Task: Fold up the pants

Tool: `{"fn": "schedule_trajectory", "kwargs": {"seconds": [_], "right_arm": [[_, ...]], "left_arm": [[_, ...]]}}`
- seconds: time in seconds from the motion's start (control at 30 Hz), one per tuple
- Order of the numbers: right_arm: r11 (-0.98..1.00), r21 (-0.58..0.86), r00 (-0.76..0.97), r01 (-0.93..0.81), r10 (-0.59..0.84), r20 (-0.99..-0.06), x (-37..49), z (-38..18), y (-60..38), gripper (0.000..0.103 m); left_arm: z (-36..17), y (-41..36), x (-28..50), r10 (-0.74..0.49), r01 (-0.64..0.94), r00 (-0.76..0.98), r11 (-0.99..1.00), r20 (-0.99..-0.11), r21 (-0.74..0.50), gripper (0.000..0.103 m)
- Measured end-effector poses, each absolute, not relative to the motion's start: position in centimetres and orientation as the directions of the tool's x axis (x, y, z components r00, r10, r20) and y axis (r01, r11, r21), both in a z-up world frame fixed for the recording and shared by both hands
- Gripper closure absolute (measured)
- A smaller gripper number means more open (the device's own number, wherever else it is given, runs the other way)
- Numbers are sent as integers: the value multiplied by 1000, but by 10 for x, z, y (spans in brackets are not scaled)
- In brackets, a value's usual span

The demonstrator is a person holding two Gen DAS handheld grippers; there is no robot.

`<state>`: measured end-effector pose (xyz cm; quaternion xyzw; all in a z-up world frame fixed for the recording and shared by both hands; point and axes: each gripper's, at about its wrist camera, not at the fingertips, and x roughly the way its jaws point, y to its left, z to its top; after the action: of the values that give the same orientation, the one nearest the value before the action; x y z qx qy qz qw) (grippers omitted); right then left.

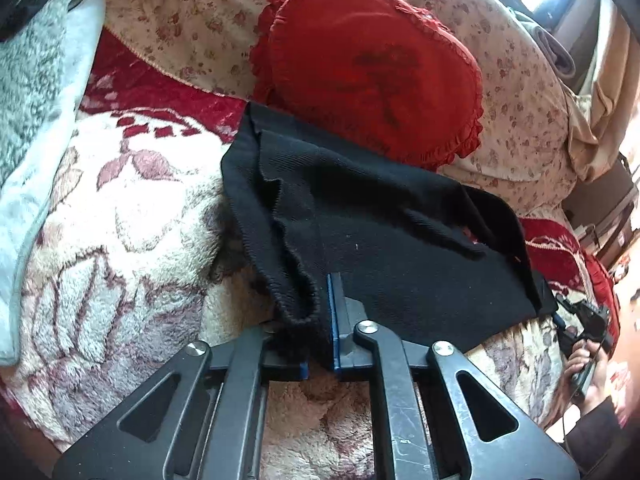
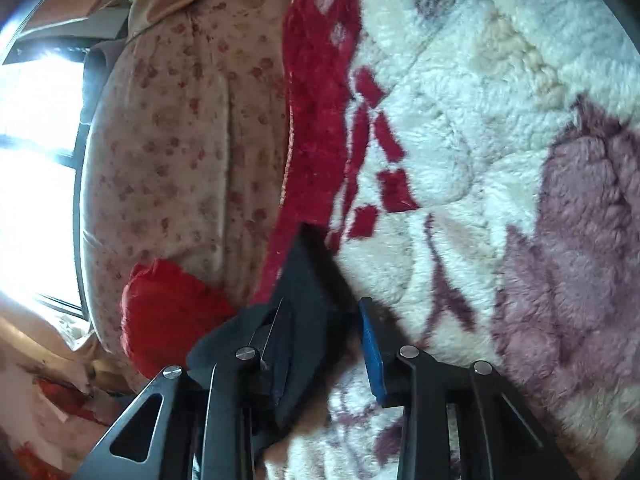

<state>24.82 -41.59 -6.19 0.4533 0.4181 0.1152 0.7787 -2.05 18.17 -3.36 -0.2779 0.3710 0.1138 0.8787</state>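
Pants (image 1: 384,232), black knit, folded into a slab on the cream-and-red floral fleece blanket (image 1: 120,216), far edge touching a red heart-shaped frilled cushion (image 1: 368,68) at twelve o'clock. Left gripper (image 1: 320,320): jaws nearly closed, pinching the ribbed hem at the near edge. Right gripper (image 2: 324,340): jaws parted, black cloth draped over its left finger; whether it grips cannot be told; floral bolster (image 2: 180,152) at ten o'clock.

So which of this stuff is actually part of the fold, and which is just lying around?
Part of the job:
black pants
left gripper
right gripper

Just lying about:
red heart cushion
floral quilt
fleece blanket
grey fuzzy throw
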Motion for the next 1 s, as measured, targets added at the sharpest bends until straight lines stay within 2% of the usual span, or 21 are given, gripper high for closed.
{"fn": "schedule_trajectory", "kwargs": {"seconds": [0.03, 0.07, 0.1, 0.2, 0.27, 0.4, 0.57, 0.63, 0.67, 0.7, 0.73, 0.77, 0.8, 0.83, 0.87, 0.93, 1.0], "right_arm": [[567, 801, 625, 193, 559, -546, 248, -61, -416, 81], [567, 802, 628, 188, 559, -542, 247, -60, -417, 97], [558, 809, 645, 187, 551, -529, 244, -57, -421, 98], [526, 838, 677, 145, 565, -471, 222, -41, -432, 99], [552, 826, 667, 115, 573, -476, 203, -30, -433, 99], [595, 793, 575, 131, 606, -550, 168, -35, -425, 100], [632, 748, 515, 201, 582, -630, 140, -49, -419, 100], [697, 683, 522, 218, 508, -685, 139, -46, -416, 100], [764, 608, 554, 214, 418, -720, 138, -35, -412, 100], [853, 475, 594, 215, 272, -757, 137, -18, -405, 100], [906, 370, 638, 205, 163, -753, 135, -3, -397, 99], [940, 308, 723, 146, 112, -682, 131, 18, -384, 98], [949, 310, 773, 61, 152, -616, 127, 31, -374, 98], [947, 318, 796, -41, 223, -563, 123, 40, -363, 90], [916, 337, 781, -217, 370, -503, 118, 47, -342, 76], [836, 338, 677, -432, 548, -491, 111, 48, -309, 71], [779, 246, 583, -578, 604, -543, 103, 43, -272, 71]], "left_arm": [[-34, 182, -21, 1, -412, 698, 818, -716, -400, 98], [-32, 182, -22, 10, -414, 701, 821, -713, -395, 98], [-29, 181, -25, 23, -414, 705, 825, -709, -385, 99], [-18, 183, -39, 27, -403, 728, 825, -686, -396, 99], [-10, 188, -51, 20, -393, 739, 825, -673, -407, 99], [-4, 212, -84, -7, -393, 741, 806, -672, -442, 99], [-31, 230, -96, -44, -428, 690, 781, -723, -455, 97], [-44, 227, -91, -26, -444, 651, 798, -759, -408, 90], [-47, 224, -90, 4, -448, 644, 813, -765, -373, 87], [-48, 223, -91, 28, -445, 649, 824, -760, -350, 84], [-48, 223, -92, 31, -442, 655, 826, -755, -349, 83], [-48, 224, -93, 26, -443, 661, 821, -750, -362, 82], [-48, 226, -95, 32, -452, 662, 814, -748, -365, 77], [-46, 228, -98, 68, -474, 658, 812, -750, -341, 71], [-43, 231, -103, 107, -497, 656, 807, -747, -320, 71], [-39, 238, -113, 167, -539, 651, 788, -741, -296, 71], [-33, 245, -123, 225, -583, 649, 761, -727, -285, 71]]}}
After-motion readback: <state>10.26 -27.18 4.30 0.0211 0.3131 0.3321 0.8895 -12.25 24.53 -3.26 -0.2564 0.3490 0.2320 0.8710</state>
